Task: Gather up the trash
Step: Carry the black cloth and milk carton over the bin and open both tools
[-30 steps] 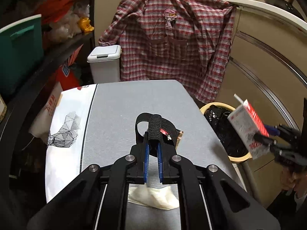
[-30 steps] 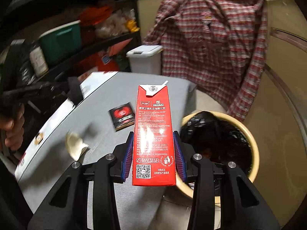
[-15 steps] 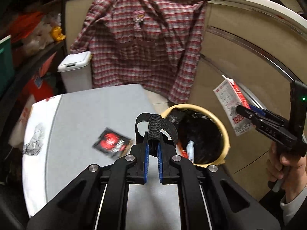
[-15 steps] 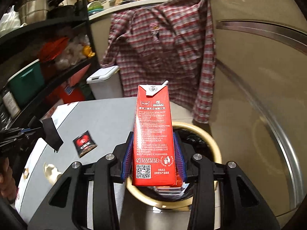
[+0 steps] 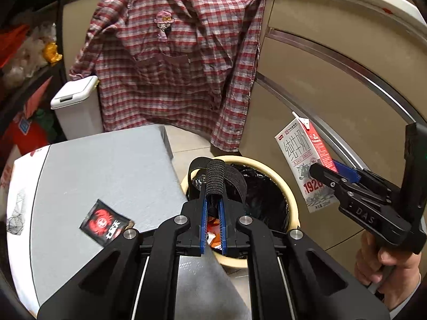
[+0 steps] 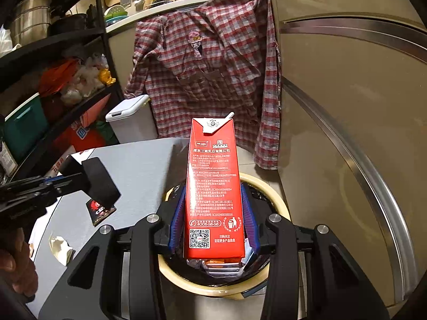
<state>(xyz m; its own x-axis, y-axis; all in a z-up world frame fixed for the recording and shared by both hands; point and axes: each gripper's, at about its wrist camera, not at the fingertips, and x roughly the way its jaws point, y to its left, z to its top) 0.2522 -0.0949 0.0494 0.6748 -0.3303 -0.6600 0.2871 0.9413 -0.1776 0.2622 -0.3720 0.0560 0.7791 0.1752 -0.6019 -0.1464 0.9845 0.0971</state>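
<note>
A red-and-grey plaid shirt [image 5: 176, 61] hangs from a counter edge, its lower hem hidden behind the grey table [image 5: 106, 170]. The table's matte top has a faint grain, and its near part is cut off by the black gripper frames in both views. Beside the table stands a round cream-rimmed trash bin [image 5: 289, 202] lined with a glossy black bag; most of its inside is blocked in the right wrist view, with only some crushed packaging showing.

The milk carton [image 6: 213, 194], a tall rectangular box with a red printed side, a white front and a bent straw at its top, is upright above the bin, clamped between the blue ribbed pads of the right gripper [image 6: 213, 224].

The left gripper [image 5: 213, 208] is clenched on a black loop strap [image 5: 216, 176], also over the bin rim.

On the table lie a flat black-and-red sachet [image 5: 105, 222] and a crumpled white tissue [image 6: 60, 248], partly hidden by the frame.
</note>
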